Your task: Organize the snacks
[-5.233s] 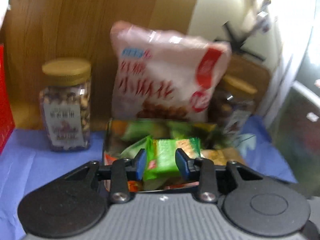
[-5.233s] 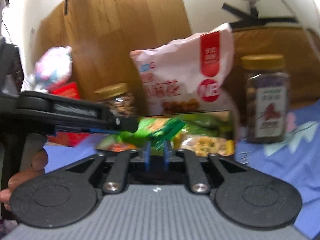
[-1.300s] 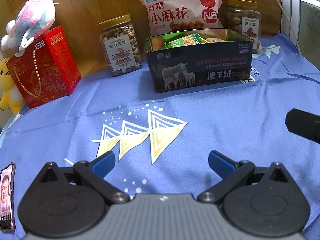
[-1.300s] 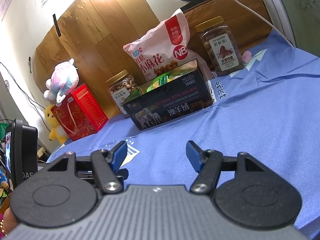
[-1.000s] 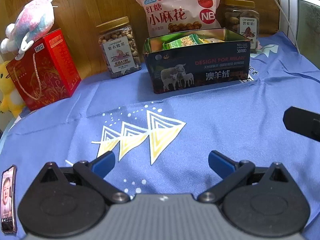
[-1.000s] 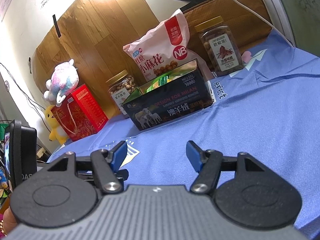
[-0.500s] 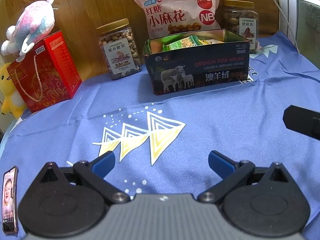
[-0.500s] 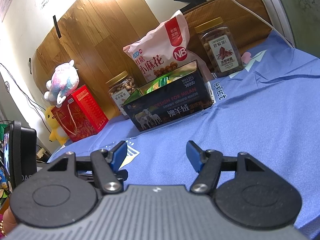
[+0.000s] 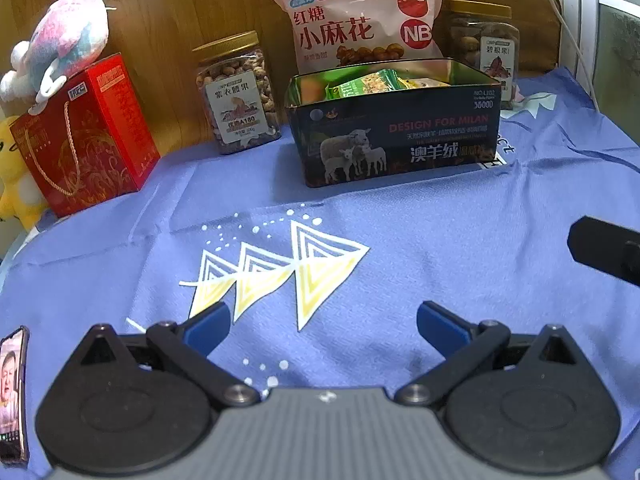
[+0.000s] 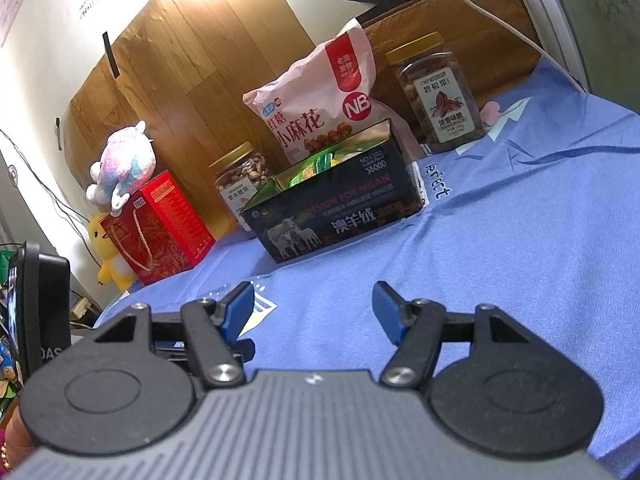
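The left gripper point(image 9: 322, 320) hangs wide open and empty over the blue cloth point(image 9: 440, 240). Well ahead, a tin point(image 9: 394, 136) holds snack packets point(image 9: 366, 82) — a jar point(image 9: 236, 92) beside it, a pink bag point(image 9: 356, 16) behind.

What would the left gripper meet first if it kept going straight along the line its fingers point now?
Probably the dark tin box. The left gripper is open and empty over bare blue cloth, with nothing lying between it and the tin's front wall. If it points slightly downward, it would touch the cloth first; depth is hard to judge.
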Motion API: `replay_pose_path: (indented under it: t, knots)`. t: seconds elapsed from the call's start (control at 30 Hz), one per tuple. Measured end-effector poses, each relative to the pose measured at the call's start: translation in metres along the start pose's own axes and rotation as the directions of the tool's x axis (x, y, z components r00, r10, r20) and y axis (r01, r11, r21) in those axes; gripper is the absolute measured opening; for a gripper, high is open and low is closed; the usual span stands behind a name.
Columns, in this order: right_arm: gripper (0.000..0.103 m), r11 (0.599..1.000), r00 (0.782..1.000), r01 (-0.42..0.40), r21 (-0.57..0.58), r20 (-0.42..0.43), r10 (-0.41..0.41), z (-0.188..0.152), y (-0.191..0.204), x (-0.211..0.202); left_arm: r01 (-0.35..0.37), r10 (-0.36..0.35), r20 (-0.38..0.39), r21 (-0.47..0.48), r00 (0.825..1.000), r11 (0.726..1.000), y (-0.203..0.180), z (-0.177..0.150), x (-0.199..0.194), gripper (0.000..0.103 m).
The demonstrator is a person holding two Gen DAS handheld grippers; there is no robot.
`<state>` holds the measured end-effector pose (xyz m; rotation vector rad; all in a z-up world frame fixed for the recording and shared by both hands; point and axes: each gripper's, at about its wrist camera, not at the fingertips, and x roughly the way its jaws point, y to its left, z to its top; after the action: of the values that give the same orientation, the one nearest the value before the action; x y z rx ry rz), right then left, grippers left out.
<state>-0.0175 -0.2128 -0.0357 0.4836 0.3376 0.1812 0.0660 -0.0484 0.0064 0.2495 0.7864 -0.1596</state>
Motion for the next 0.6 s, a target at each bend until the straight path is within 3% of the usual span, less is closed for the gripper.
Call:
replay_pose_path:
  t: [0.6]
  knots:
    - [0.068, 1.000, 1.000, -0.002, 0.004, -0.003, 0.002, 0.0003, -0.0023, 0.0004, -0.040, 0.040, 0.004, 0.008, 0.999, 0.999, -0.0013, 0.0009, -0.0001, 0.103]
